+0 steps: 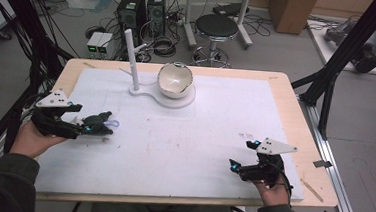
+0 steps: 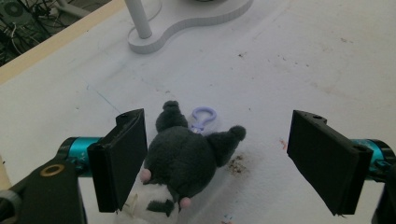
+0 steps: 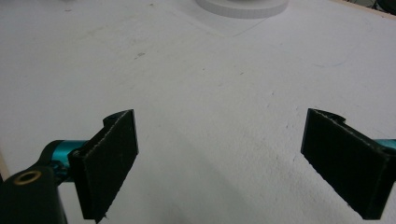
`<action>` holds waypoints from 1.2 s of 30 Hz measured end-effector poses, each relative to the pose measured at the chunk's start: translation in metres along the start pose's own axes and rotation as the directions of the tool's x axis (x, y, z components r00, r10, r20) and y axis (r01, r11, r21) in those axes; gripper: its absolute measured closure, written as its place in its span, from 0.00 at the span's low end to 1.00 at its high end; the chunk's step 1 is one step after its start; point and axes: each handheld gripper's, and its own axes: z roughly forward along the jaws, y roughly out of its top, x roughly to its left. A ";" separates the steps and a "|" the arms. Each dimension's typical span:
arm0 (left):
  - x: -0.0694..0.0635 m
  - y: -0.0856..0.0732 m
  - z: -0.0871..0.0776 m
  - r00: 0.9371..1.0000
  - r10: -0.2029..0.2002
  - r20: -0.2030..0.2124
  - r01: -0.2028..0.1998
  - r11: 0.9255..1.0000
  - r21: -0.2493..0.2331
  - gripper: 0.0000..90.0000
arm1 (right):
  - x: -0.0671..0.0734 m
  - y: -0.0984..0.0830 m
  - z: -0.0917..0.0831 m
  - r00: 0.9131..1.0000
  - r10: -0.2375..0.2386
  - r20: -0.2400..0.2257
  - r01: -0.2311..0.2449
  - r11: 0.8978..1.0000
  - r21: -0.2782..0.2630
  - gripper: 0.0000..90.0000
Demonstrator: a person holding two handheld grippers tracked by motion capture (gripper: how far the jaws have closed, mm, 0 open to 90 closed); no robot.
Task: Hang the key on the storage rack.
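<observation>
Left gripper [image 2: 215,154] jaws straddle plush [image 2: 180,158]

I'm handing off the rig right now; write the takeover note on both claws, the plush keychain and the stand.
Left claw: open, jaws either side of the dark grey plush toy with a lilac clip, which lies on the white mat; the left jaw is close against it, the right jaw well clear.
Right claw: open, empty, over bare mat.
White peg stand with white bowl: far side of the mat.
Done: nothing gripped yet.
Left: probably close on the plush and lift it.
</observation>
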 end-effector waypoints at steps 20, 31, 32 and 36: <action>0.024 -0.015 0.040 1.000 -0.019 -0.003 0.019 0.986 0.164 0.23 | -0.001 -0.001 0.002 1.000 -0.002 -0.008 0.002 1.000 0.009 0.11; 0.025 -0.026 0.058 1.000 -0.022 0.020 0.016 0.970 0.245 0.24 | -0.002 -0.001 0.001 1.000 -0.005 -0.006 0.005 1.000 0.008 0.11; 0.025 -0.027 0.060 1.000 -0.022 0.018 0.017 0.968 0.251 0.24 | -0.002 -0.001 0.001 1.000 -0.005 -0.006 0.005 1.000 0.008 0.11; 0.024 -0.028 0.065 1.000 -0.003 0.006 0.001 0.963 0.271 0.25 | -0.001 -0.001 0.000 1.000 -0.008 -0.007 0.008 1.000 0.007 0.11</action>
